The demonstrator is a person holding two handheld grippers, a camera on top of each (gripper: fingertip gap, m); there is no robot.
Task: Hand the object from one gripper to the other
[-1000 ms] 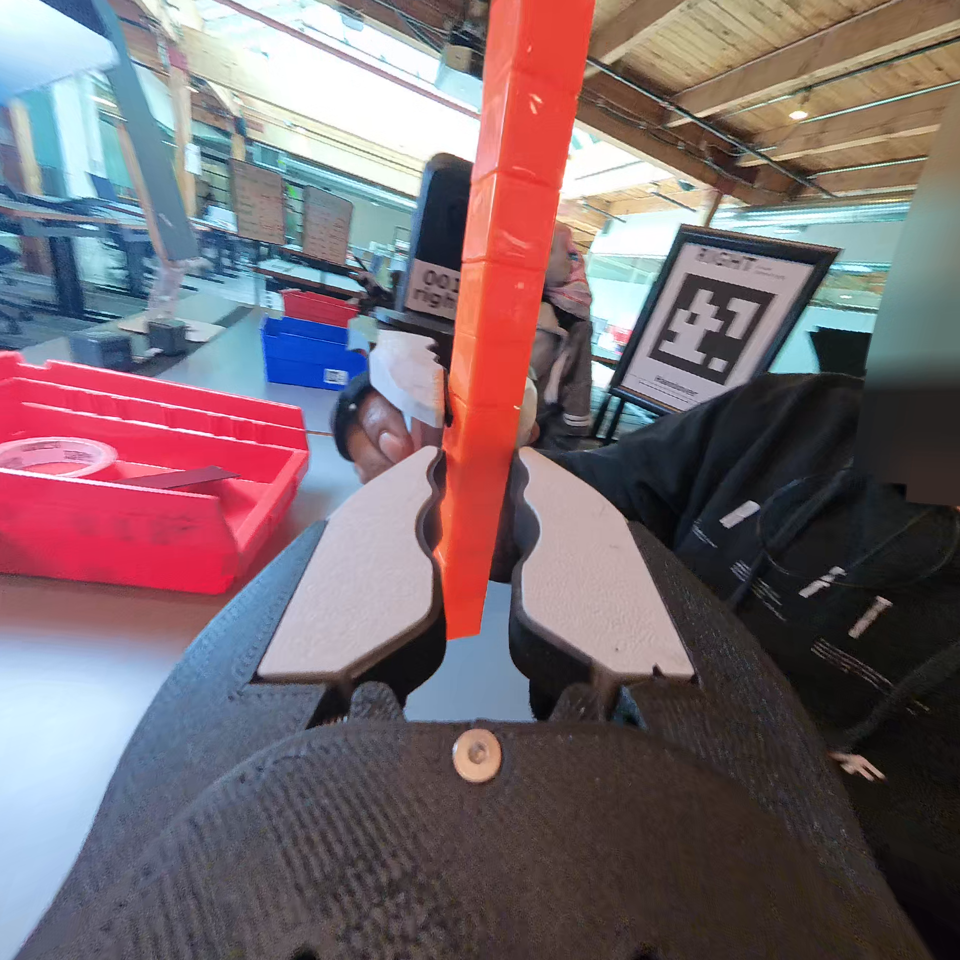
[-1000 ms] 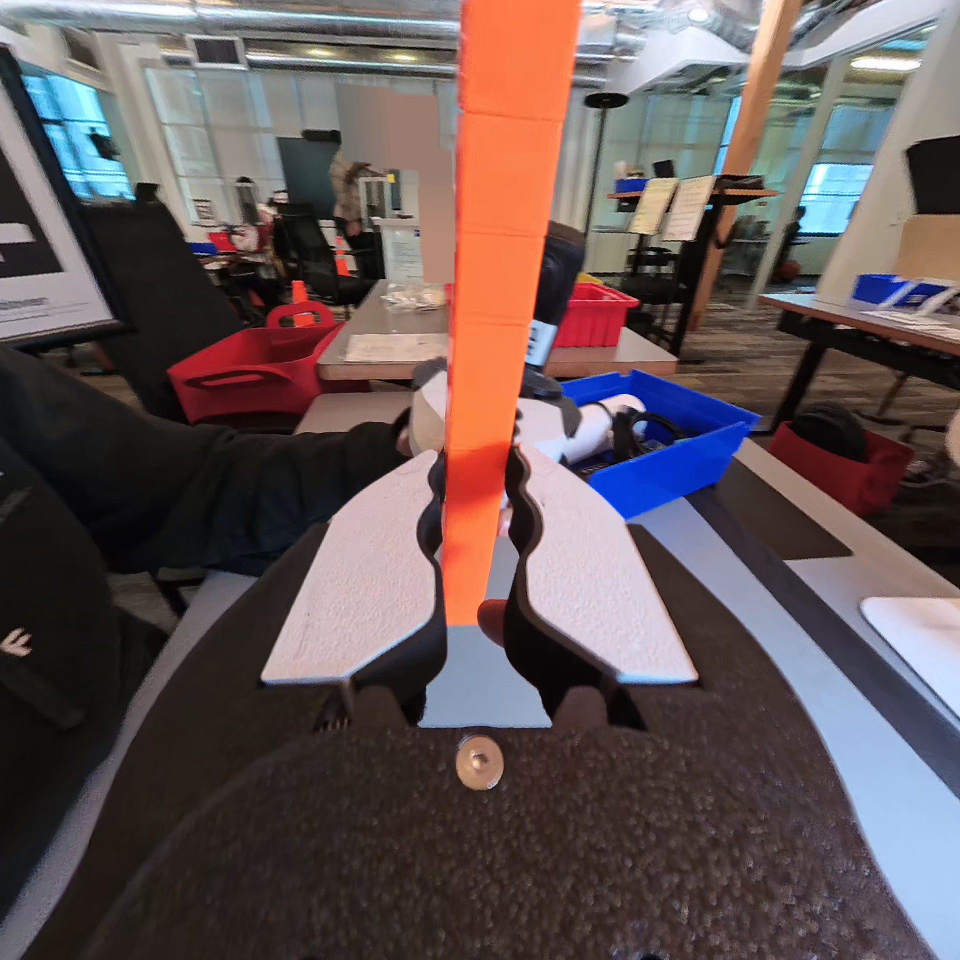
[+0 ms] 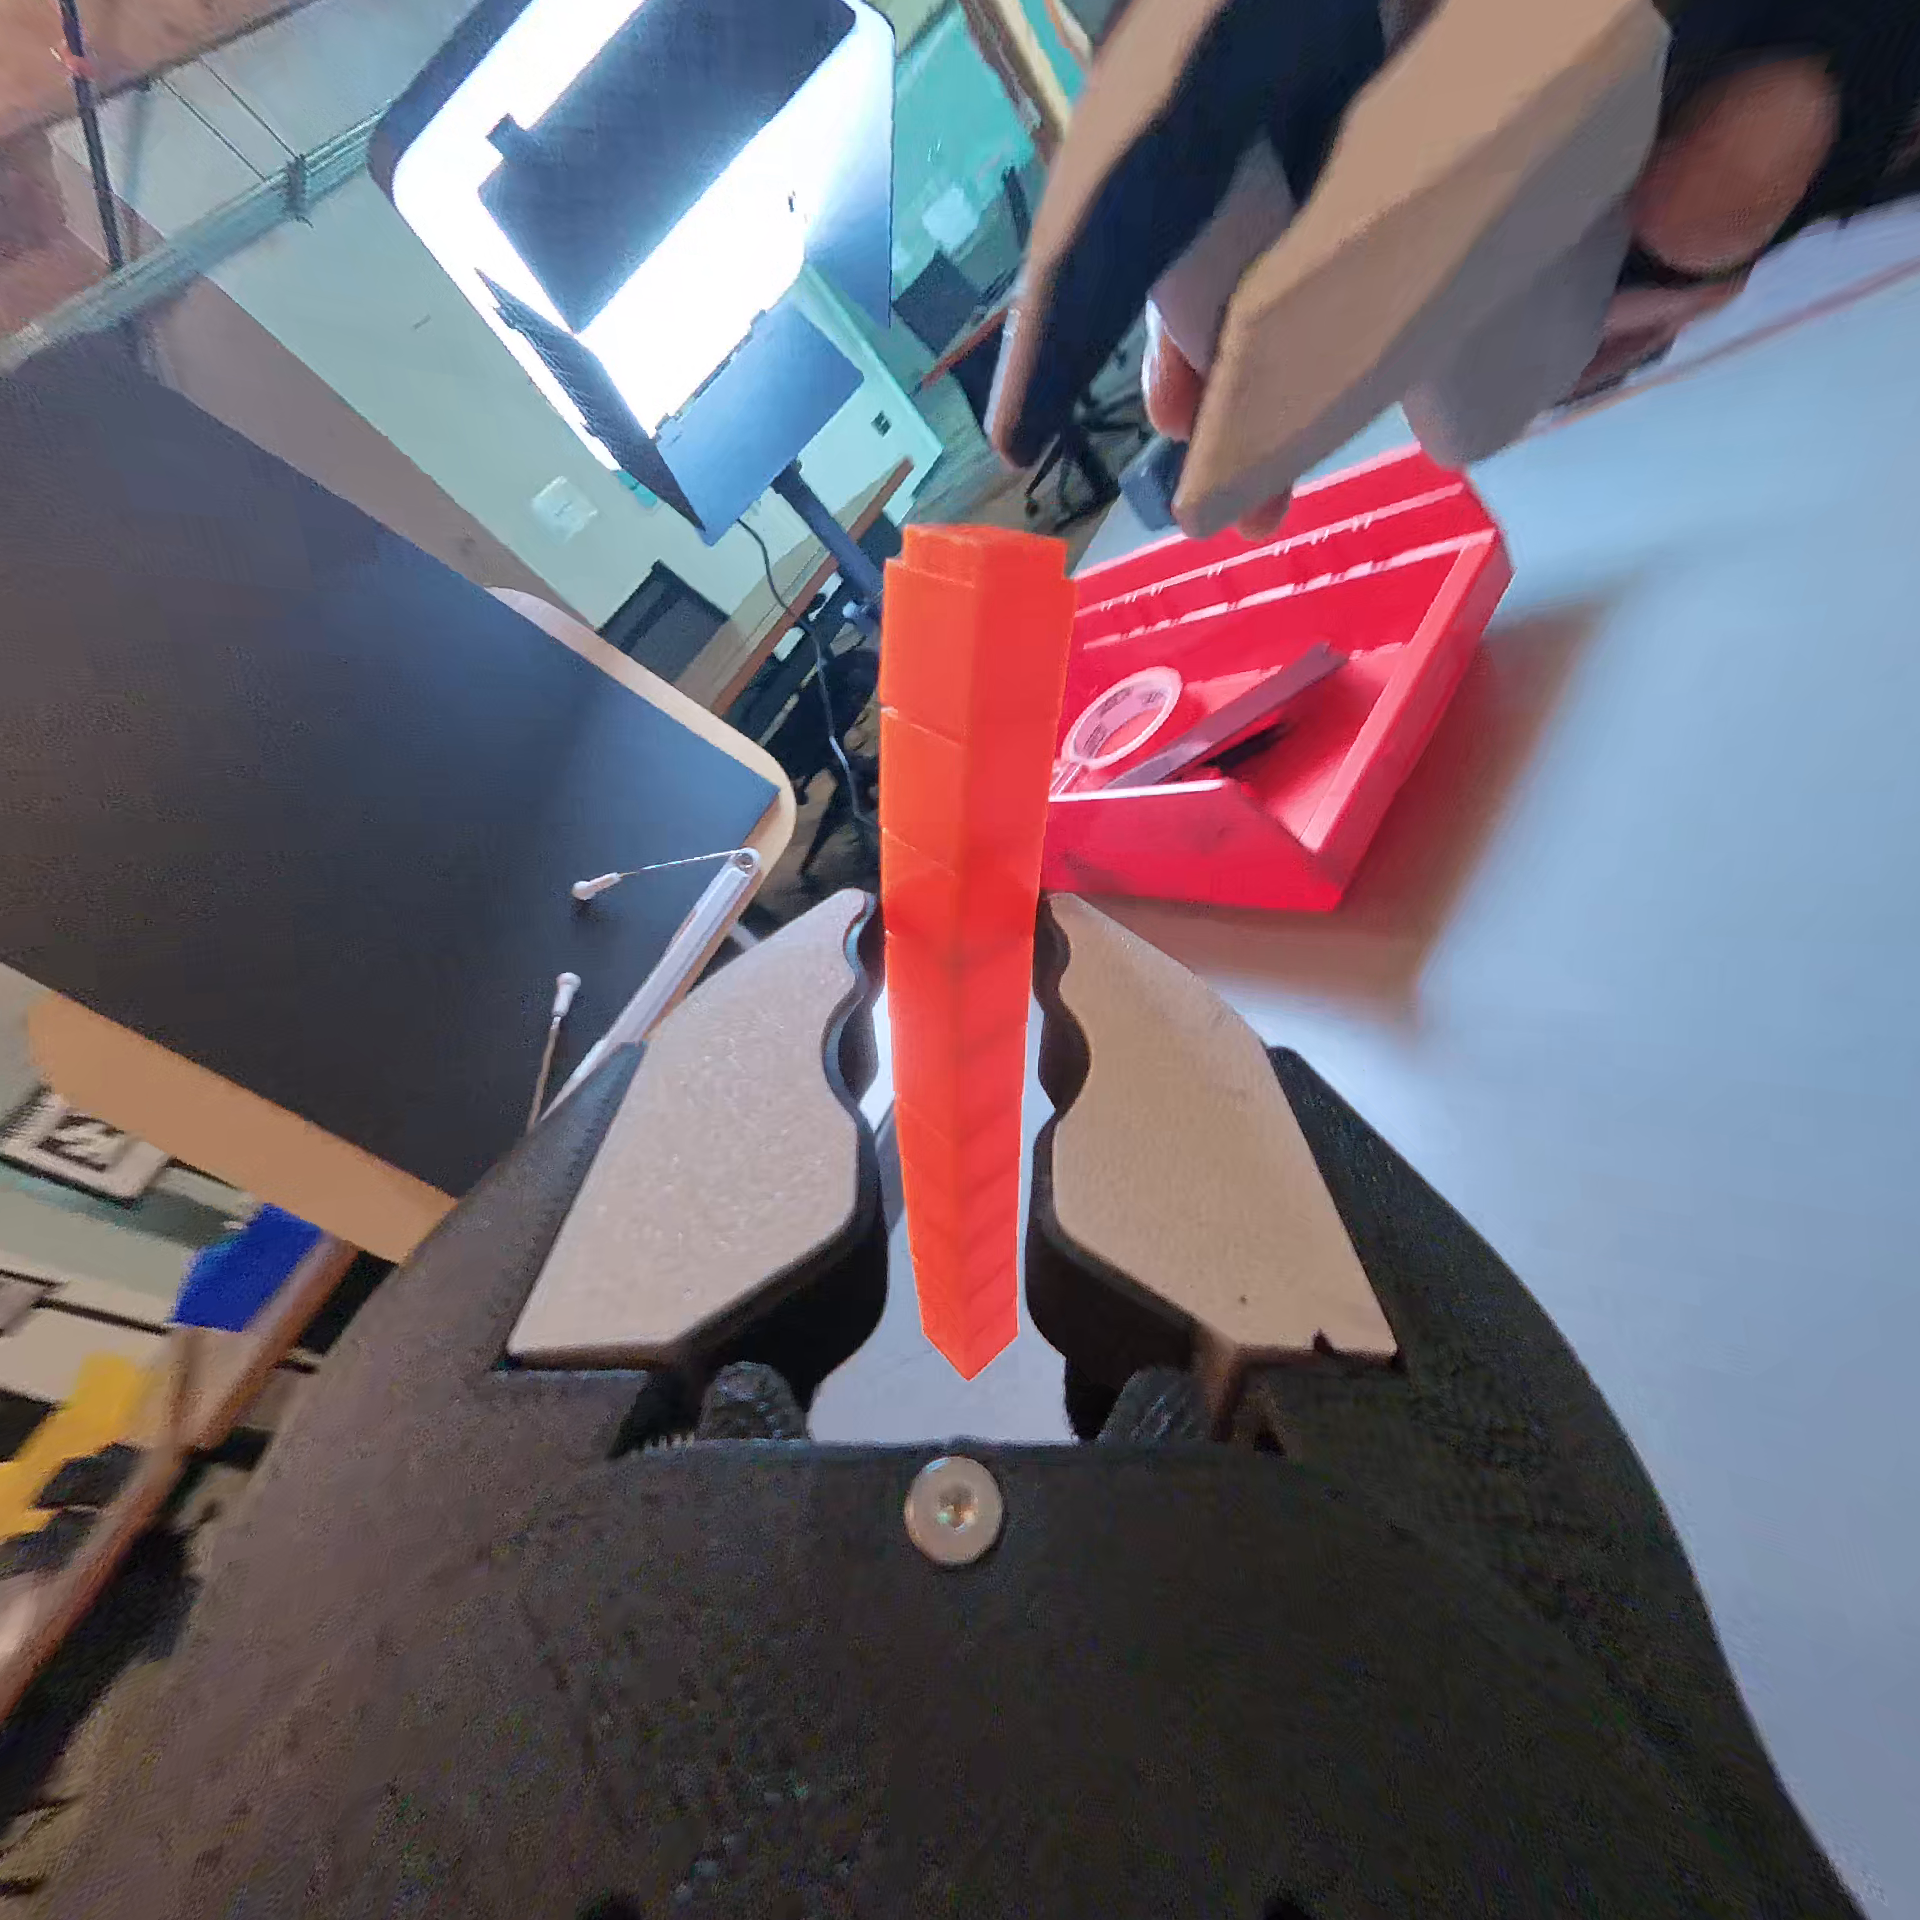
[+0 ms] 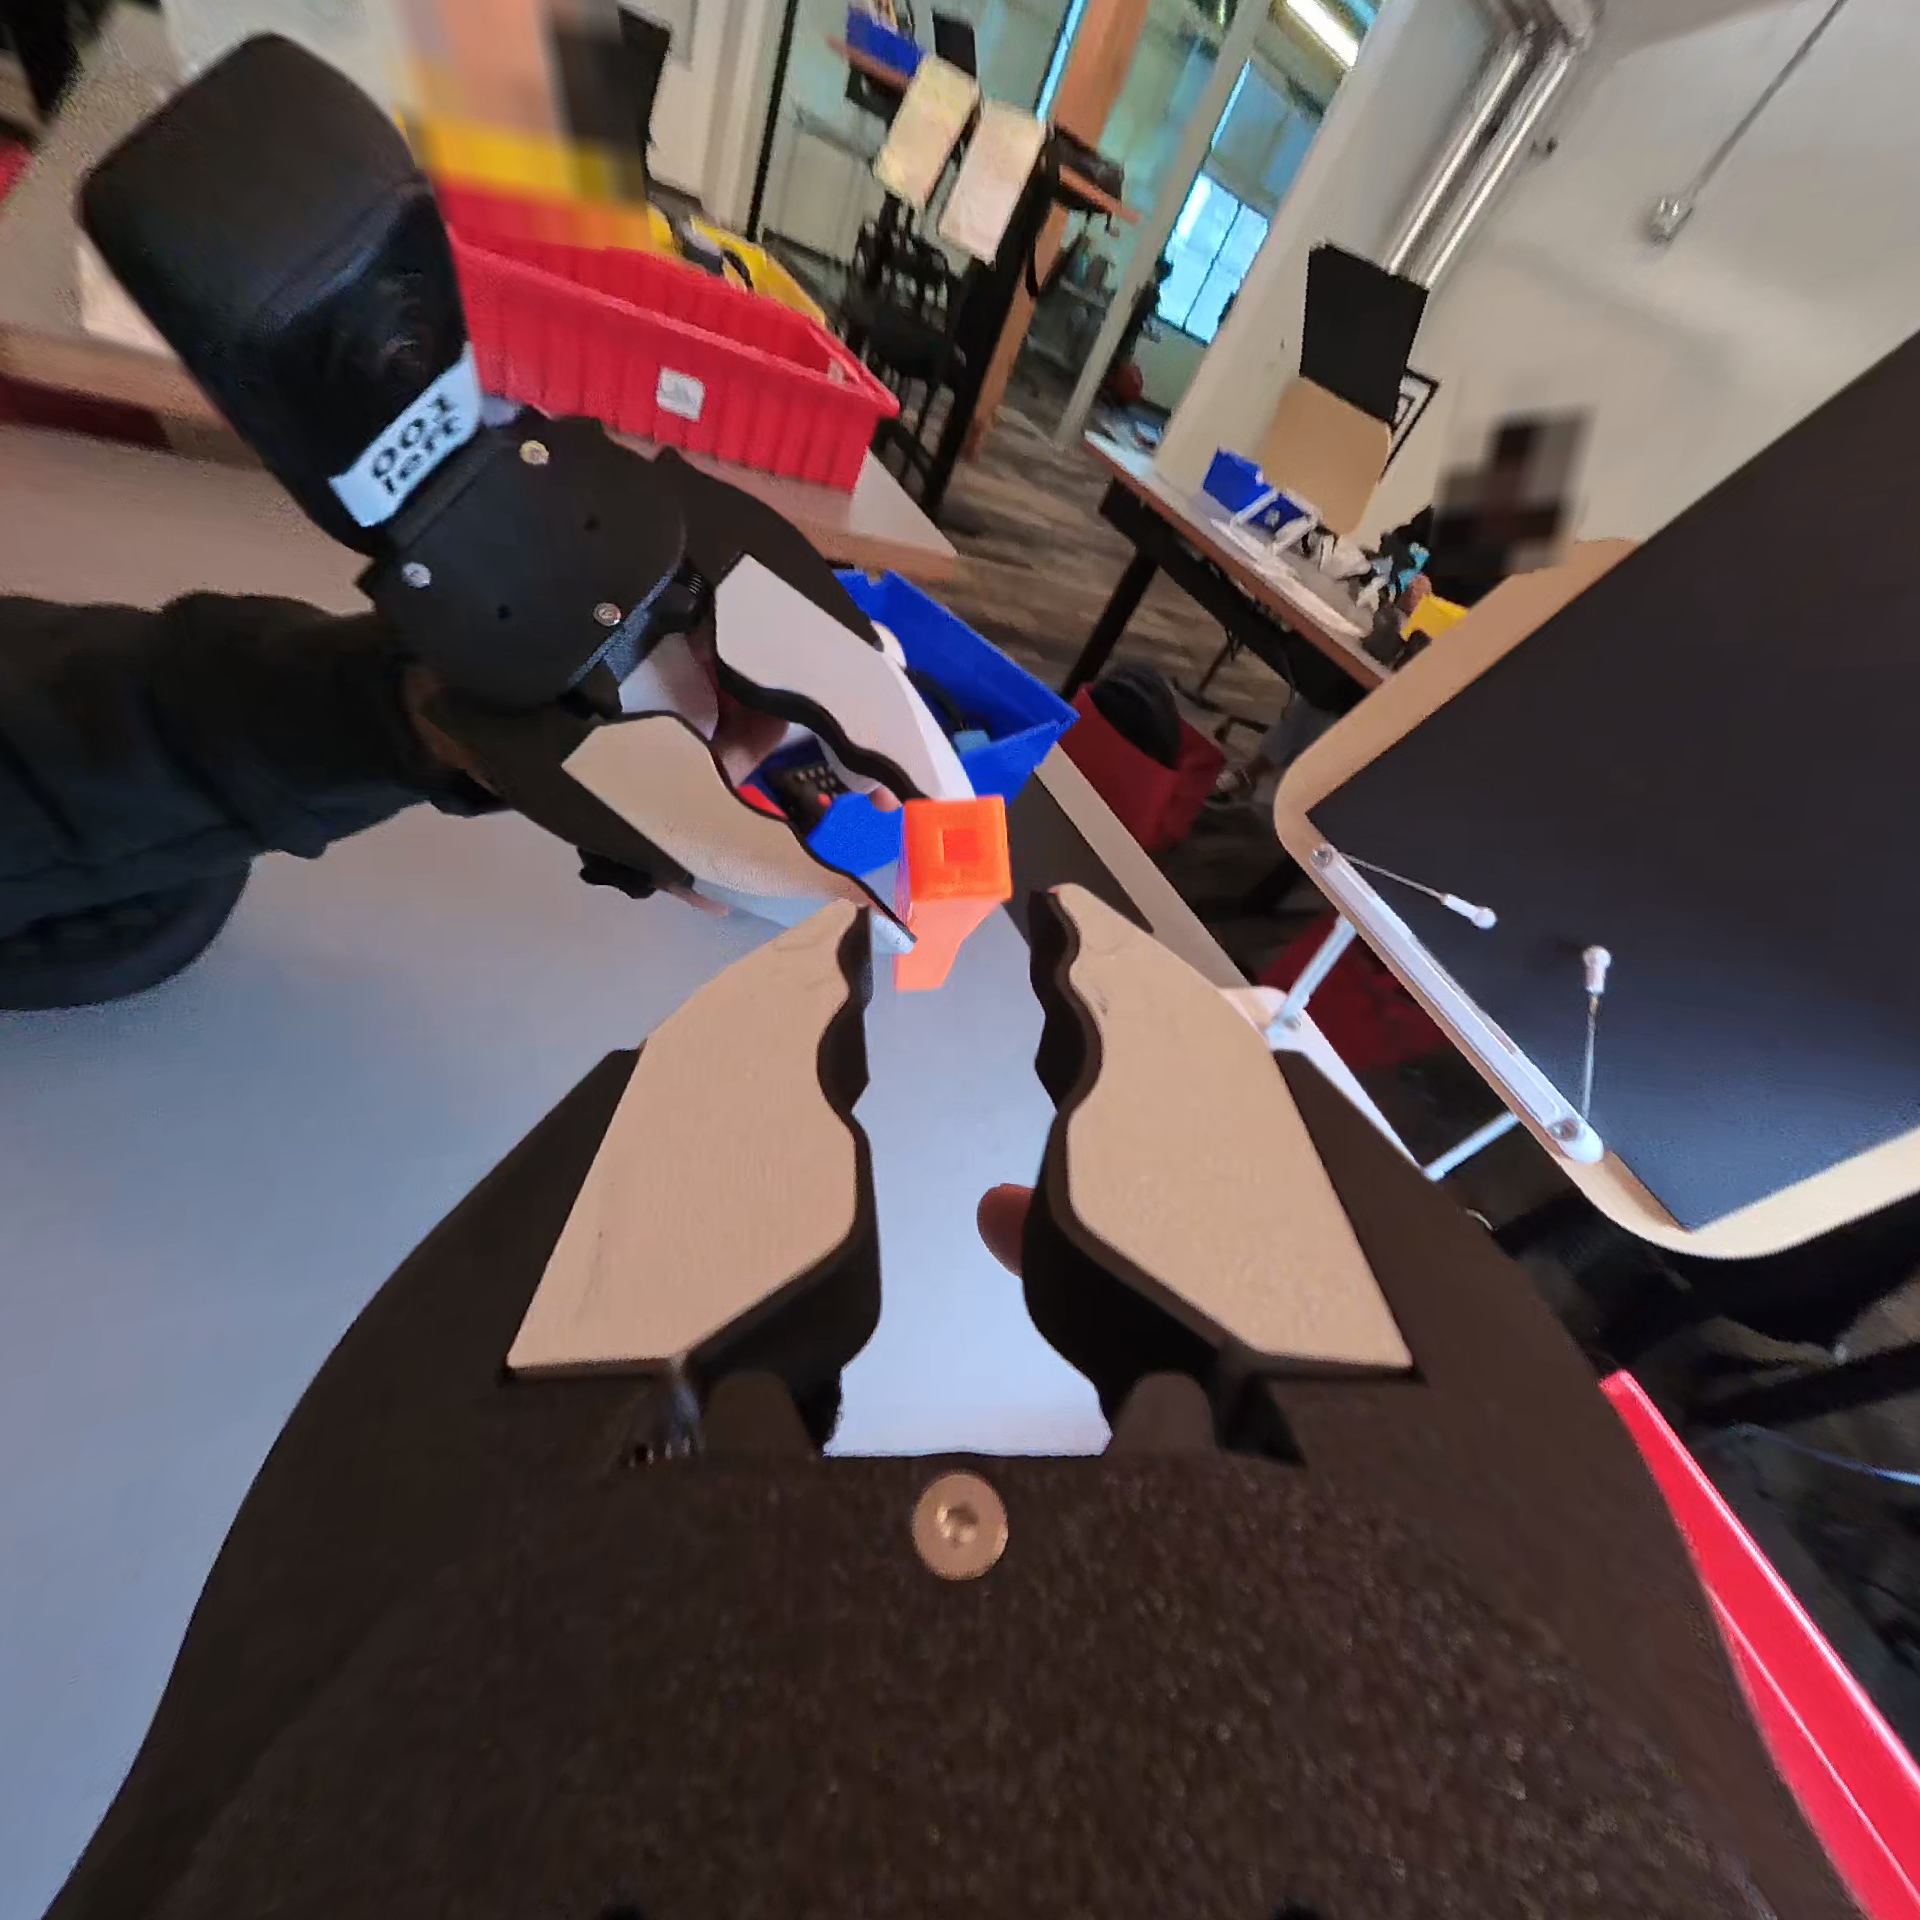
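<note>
Your left gripper [image 3: 958, 1081] clamps the orange block stick [image 3: 966, 831], long axis along its fingers; your right gripper [image 4: 948, 1091], open and empty, sits just beyond its tip.

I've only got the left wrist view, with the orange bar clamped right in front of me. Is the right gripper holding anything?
Observer: No. In the right wrist view the right gripper has its jaws apart, gripping nothing.
Operator: Where's the bar from that side?
Observer: The orange bar shows end-on just past those jaws, pointing toward that camera, clamped in the left gripper.
Operator: What's behind my gripper?
Observer: A blue bin sits behind it.
</note>
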